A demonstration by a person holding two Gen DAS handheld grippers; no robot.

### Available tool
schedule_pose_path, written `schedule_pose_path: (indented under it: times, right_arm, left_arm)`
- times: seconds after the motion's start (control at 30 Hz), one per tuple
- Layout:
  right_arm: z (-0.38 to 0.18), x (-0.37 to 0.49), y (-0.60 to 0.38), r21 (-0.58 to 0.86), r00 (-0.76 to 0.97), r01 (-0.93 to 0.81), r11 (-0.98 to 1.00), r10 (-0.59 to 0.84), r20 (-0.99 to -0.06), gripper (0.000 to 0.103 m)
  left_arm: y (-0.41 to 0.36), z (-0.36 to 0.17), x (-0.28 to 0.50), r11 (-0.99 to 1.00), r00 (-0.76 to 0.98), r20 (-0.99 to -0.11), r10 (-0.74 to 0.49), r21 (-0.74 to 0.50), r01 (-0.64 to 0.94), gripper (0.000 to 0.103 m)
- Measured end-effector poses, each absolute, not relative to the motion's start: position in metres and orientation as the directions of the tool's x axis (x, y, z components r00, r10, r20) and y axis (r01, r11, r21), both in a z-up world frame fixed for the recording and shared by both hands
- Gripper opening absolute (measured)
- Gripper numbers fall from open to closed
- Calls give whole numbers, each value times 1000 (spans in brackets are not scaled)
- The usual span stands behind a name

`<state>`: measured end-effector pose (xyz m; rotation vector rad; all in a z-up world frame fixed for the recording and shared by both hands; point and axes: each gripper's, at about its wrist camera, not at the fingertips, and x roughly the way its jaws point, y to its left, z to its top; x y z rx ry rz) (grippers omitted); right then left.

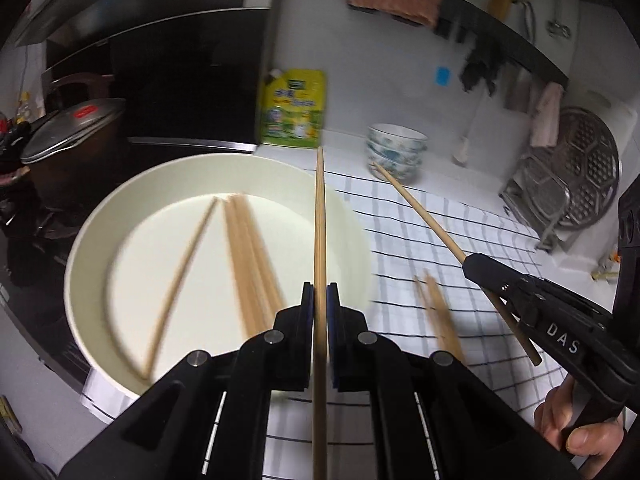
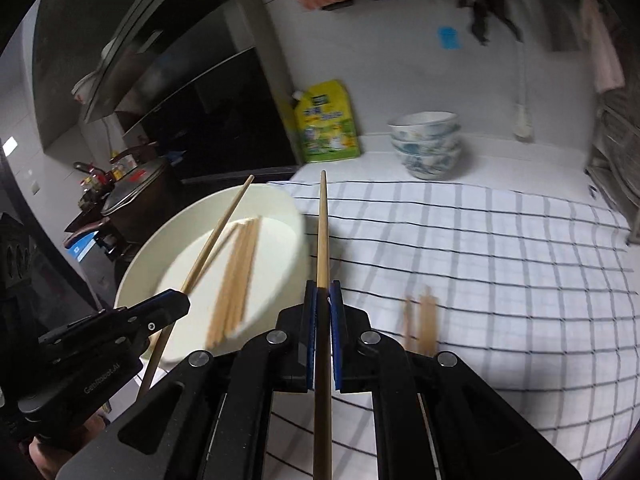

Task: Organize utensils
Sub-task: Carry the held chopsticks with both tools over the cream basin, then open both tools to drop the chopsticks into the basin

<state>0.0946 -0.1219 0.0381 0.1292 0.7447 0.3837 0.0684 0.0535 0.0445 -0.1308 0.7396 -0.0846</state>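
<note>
Kitchen: white walls (image 2: 380, 60), a dark stove area on the left, and a white desk (image 2: 520, 156) at the bottom.
Cloth: a white cloth with dark check lines (image 2: 500, 260) lies flat on the desk.
Dish: a big, round, cream dish (image 1: 86, 240) sits at the left edge of the cloth.
Pot: a dark pot with a grey lid (image 1: 70, 136) stands left of the dish, by the stove.
Rack: a metal rack with a round holed tray (image 1: 580, 172) leans at the far right.
Bag: a yellow and green bag (image 1: 294, 110) stands by the wall behind the dish.
Bowls: a stack of white and blue bowls (image 2: 426, 142) sits on the desk past the cloth.
Left gripper (image 1: 320, 294): its jaws are pressed tight on one chopstick (image 1: 320, 216), held up over the right side of the dish.
Right gripper (image 2: 323, 292): its jaws are pressed tight on a second chopstick (image 2: 323, 232), held up over the cloth just right of the dish.
Chopsticks in dish (image 1: 248, 256): a bunch lies inside, with one more lying slanted beside them.
Chopsticks on cloth (image 2: 422, 320): two lie close together on the cloth, right of the dish. They look blurry.
Hand (image 1: 576, 428): a person's fingers wrap the right gripper's handle.
</note>
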Motion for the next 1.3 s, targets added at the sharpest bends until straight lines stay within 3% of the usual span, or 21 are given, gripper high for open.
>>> schedule_pose_path:
  times: [0.27,0.53,0.77,0.8,0.87,0.9,0.93,0.97,1.3]
  right_arm:
    - [29,130,-37,225,600,-384,895,427,-676,6]
    - [4,157,8,206,526,-387,899,399,-751,6]
    - [0,161,13,193,525,-377,906,381,-761,6]
    - [1,161,12,200,527,-376,905,386,-757,7]
    - [4,160,9,209,537,-371,905,392,-746,11]
    - [6,160,7,205,546,-365,908,387,-743,18]
    - [7,159,6,199,555,-361,911,381,-739,23]
    - [7,158,5,196,559,-359,913,378,-738,23]
    - [11,141,-1,185,567,-367,911,377,-733,24]
  left_arm:
    - [120,29,92,989,710,-704,-29,-123,-81,7]
    - [144,13,114,987,667,-744,-29,-126,-98,7]
    - [148,4,124,986,651,-759,-23,-125,-110,8]
    - [150,4,124,985,649,-761,-21,-126,-116,10]
    - [152,3,122,983,650,-760,-20,-135,-127,33]
    - [154,4,120,981,656,-755,-15,-137,-135,38]
    - [155,5,118,980,662,-750,-9,-137,-142,50]
    - [157,7,115,979,669,-743,-4,-138,-148,56]
    - [157,15,97,975,690,-723,10,-146,-166,60]
